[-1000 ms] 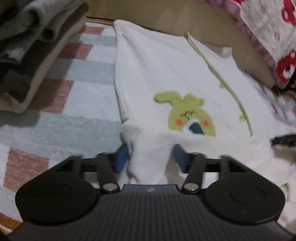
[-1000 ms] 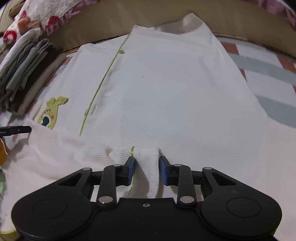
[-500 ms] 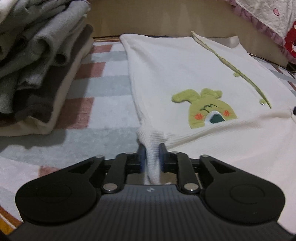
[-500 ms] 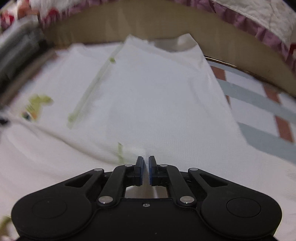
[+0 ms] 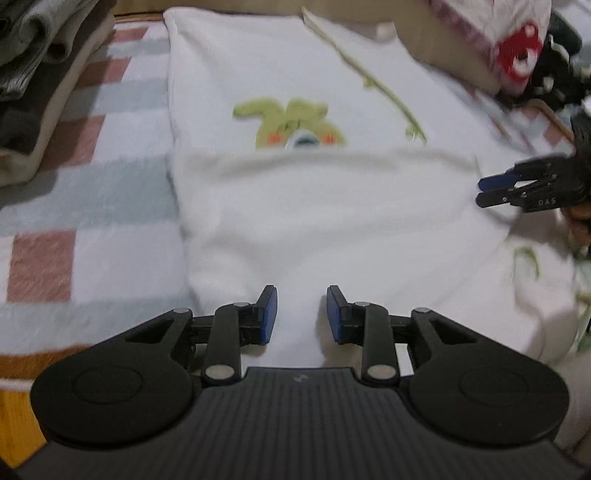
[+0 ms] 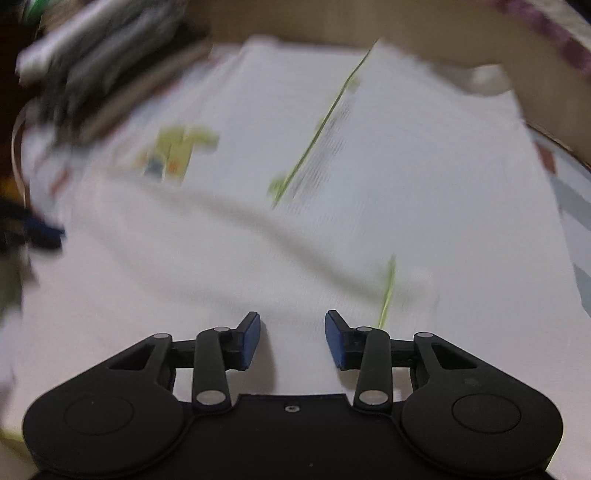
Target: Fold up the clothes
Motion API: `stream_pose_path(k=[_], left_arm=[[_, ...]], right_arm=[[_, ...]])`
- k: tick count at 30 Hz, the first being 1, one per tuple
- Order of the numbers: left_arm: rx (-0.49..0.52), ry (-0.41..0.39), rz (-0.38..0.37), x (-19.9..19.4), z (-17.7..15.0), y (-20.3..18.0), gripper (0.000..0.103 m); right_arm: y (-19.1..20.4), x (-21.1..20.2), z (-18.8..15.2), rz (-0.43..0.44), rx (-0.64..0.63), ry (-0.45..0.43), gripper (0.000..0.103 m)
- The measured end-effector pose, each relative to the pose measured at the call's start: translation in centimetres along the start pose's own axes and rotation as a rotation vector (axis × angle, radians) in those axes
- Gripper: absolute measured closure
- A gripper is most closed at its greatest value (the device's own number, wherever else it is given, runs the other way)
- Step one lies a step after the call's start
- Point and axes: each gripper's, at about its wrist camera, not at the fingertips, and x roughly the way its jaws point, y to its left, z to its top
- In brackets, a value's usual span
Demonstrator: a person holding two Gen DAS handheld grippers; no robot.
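A white garment [image 5: 314, 221] with a green bunny patch [image 5: 291, 125] and a green button strip [image 5: 380, 88] lies flat on a checked blanket [image 5: 92, 184]. Its near part is folded forward, and the fold's edge just covers the bottom of the patch. My left gripper [image 5: 301, 310] hovers over the near end of the fold. Its jaws are opening, with slack white cloth between the pads and no grip on it. The right wrist view is blurred. There, my right gripper [image 6: 291, 332] is also opening over the garment [image 6: 332, 221], with cloth below it but nothing pinched. It shows in the left view as well [image 5: 484, 192].
A stack of folded grey and brown clothes [image 5: 37, 74] stands at the left of the blanket, seen blurred in the right wrist view too [image 6: 92, 55]. A quilt with red print [image 5: 517, 48] lies at the back right. A tan board [image 6: 406, 22] runs behind the garment.
Both grippers pinched the garment's near edge, carried it forward over the body, and have now let go. Their jaws stand apart and the folded flap lies flat.
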Motion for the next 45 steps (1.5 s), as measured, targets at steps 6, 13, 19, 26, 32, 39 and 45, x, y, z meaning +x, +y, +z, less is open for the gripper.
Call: stream_pose_path(k=[6, 13, 19, 26, 32, 39, 45], left_arm=[[0.068, 0.056, 0.028, -0.2, -2.1, -1.0, 0.075], [0.097, 0.086, 0.061, -0.1, -2.3, -1.8, 0.075], [0.118, -0.014, 0.092, -1.4, 2.1, -4.6, 0.067], [0.260, -0.214, 0.030, 0.5, 9.9, -14.9, 0.047], [0.226, -0.191, 0.012, 6.7, 11.5, -19.0, 0.047], [0.207, -0.131, -0.016, 7.8, 9.9, -19.4, 0.047], [0.175, -0.122, 0.034, 7.7, 10.0, -18.2, 0.047]], right_arm=[[-0.7, -1.5, -2.6, 0.044, 0.015, 0.104, 0.059], [-0.4, -1.9, -3.6, 0.042, -0.018, 0.118, 0.058], [-3.4, -6.8, -5.6, 0.103, 0.166, 0.002, 0.063], [-14.8, -17.4, -12.8, -0.231, 0.538, -0.280, 0.051], [-26.3, -21.5, -21.8, -0.401, 0.970, -0.415, 0.045], [-33.8, -20.0, -26.0, -0.427, 1.237, -0.406, 0.043], [-36.1, -16.4, -28.5, -0.314, 1.438, -0.412, 0.043]])
